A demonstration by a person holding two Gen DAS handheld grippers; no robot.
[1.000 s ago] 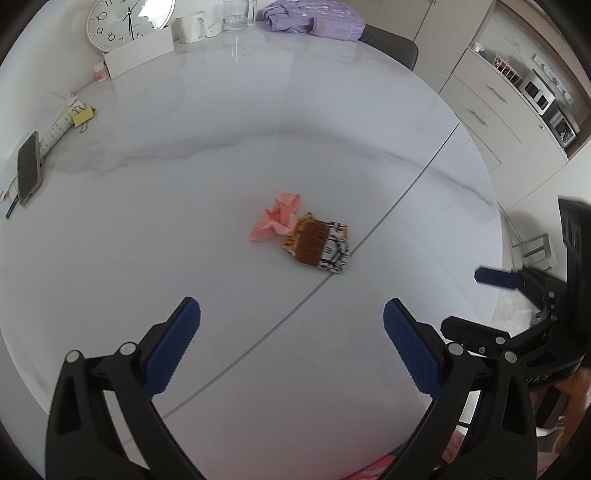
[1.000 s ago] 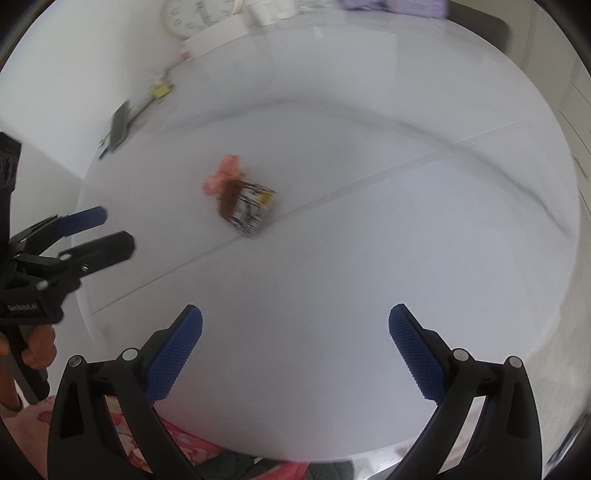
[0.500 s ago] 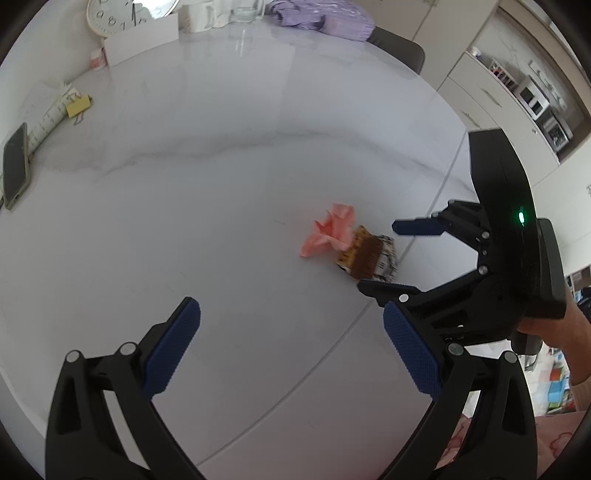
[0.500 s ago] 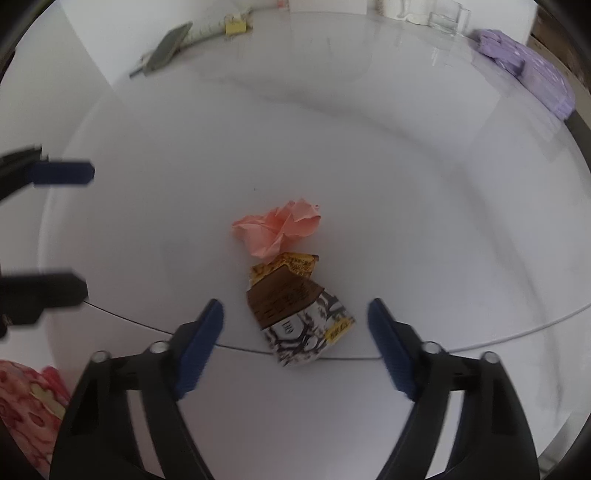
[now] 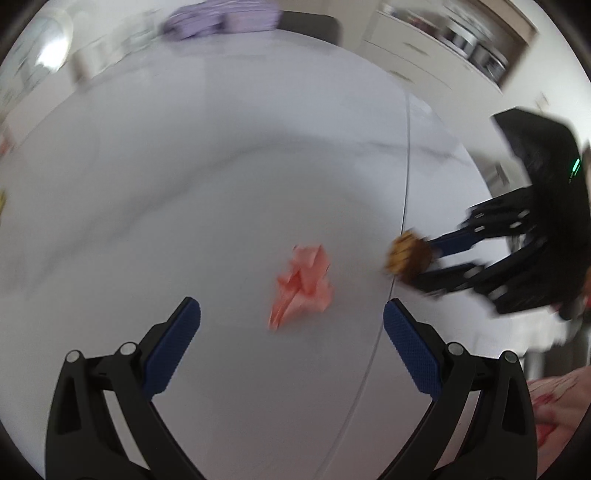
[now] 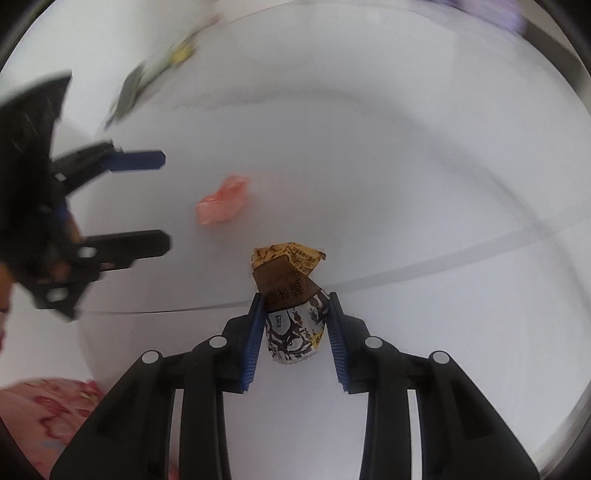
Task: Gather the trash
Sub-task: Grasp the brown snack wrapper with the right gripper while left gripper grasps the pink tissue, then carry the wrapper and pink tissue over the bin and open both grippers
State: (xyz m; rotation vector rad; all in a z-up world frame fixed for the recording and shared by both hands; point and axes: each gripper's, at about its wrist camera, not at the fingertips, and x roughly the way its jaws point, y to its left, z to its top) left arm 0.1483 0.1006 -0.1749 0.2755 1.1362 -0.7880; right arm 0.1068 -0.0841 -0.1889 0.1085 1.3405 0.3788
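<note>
On the white marble table (image 5: 207,158) lies a crumpled pink paper (image 5: 303,288), just ahead of my left gripper (image 5: 291,310), whose jaws stand wide open and hold nothing. To its right, a brown, yellow and white snack wrapper (image 6: 293,325) sits between the blue pads of my right gripper (image 6: 295,301). Those jaws are closing and both pads touch the wrapper's sides. In the left wrist view the wrapper (image 5: 408,254) pokes out past the right gripper (image 5: 424,264). The right wrist view shows the pink paper (image 6: 223,201) near the open left gripper (image 6: 165,202).
A thin seam (image 5: 406,177) crosses the tabletop close to the wrapper. Blurred at the far edge are a purple cloth (image 5: 221,18) and a phone (image 6: 129,92). Cabinets (image 5: 443,44) stand beyond the table. Red-patterned fabric (image 6: 48,413) shows at the near edge.
My right gripper came down over the wrapper and its jaws narrowed from wide open onto it. My left gripper moved in and lower toward the pink paper, rolling as it went.
</note>
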